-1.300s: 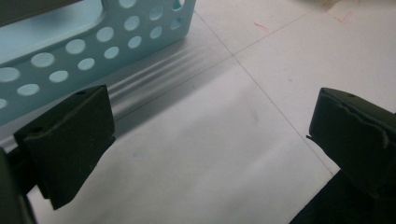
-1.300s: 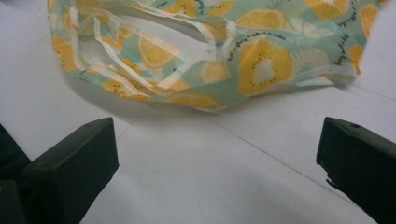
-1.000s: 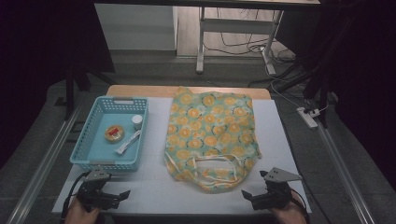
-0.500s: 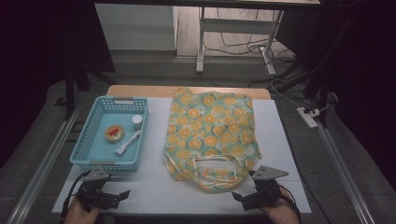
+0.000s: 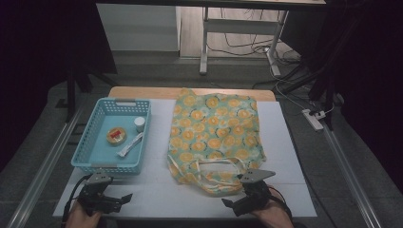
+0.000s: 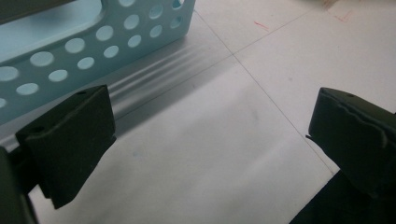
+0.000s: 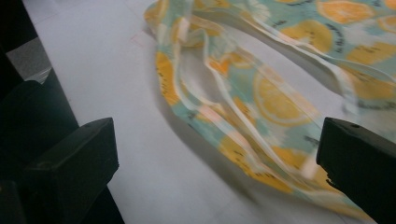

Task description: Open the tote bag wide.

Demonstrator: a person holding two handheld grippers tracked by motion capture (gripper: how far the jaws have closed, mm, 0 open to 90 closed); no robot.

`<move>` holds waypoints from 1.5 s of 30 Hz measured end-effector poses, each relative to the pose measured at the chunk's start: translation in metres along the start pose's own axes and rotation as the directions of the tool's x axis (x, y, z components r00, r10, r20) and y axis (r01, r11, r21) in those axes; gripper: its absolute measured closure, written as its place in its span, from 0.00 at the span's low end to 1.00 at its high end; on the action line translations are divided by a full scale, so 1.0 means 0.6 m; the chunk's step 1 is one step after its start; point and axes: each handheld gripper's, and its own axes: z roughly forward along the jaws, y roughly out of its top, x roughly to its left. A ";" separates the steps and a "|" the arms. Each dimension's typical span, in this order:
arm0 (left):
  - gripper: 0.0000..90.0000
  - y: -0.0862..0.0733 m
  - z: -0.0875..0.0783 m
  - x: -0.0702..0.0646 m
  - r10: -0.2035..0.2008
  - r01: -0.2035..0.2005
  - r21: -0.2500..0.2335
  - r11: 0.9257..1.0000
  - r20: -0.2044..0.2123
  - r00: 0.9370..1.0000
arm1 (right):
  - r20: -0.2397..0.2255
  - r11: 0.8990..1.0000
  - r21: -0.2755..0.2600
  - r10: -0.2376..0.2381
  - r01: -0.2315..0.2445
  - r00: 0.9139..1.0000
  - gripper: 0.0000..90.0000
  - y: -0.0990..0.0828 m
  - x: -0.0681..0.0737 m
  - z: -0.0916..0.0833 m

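The orange-print cloth bag [image 5: 216,135] is lying flat in the middle of the white worktop [image 5: 290,156], its handles at the near edge. The right tongs [image 5: 234,204] are waiting wide open just beside the handles. The left tongs [image 5: 122,198] are resting open near the blue basket [image 5: 90,159].

A blue perforated basket [image 5: 95,151] sits at nine o'clock on the white table [image 5: 290,142]. Inside it lie a round orange-topped tin [image 5: 116,135], a small white jar [image 5: 139,123] at its two o'clock, and a white wrapped utensil [image 5: 130,145] just beside the tin at five o'clock. A power strip [image 5: 314,119] lies on the floor at three o'clock.
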 end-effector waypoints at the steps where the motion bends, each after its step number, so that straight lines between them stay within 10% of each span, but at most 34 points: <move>1: 0.01 0.000 0.000 0.000 0.000 0.000 0.001 1.000 -0.001 1.000 | -0.006 1.000 0.002 -0.006 0.006 1.000 0.00 0.002 0.003 0.003; 17: 0.01 0.000 0.000 0.000 -0.003 0.003 0.001 1.000 -0.005 1.000 | -0.132 0.996 0.054 -0.063 0.071 0.989 0.00 0.025 0.039 0.062; 28: 0.00 0.000 0.000 0.000 -0.001 0.001 0.005 1.000 -0.007 1.000 | -0.116 0.981 0.130 -0.129 0.144 0.985 0.06 0.025 0.040 0.101; 45: 0.01 0.001 0.001 -0.001 0.004 -0.004 0.010 1.000 -0.010 1.000 | -0.090 0.977 0.170 -0.119 0.132 0.989 0.99 0.027 0.012 0.084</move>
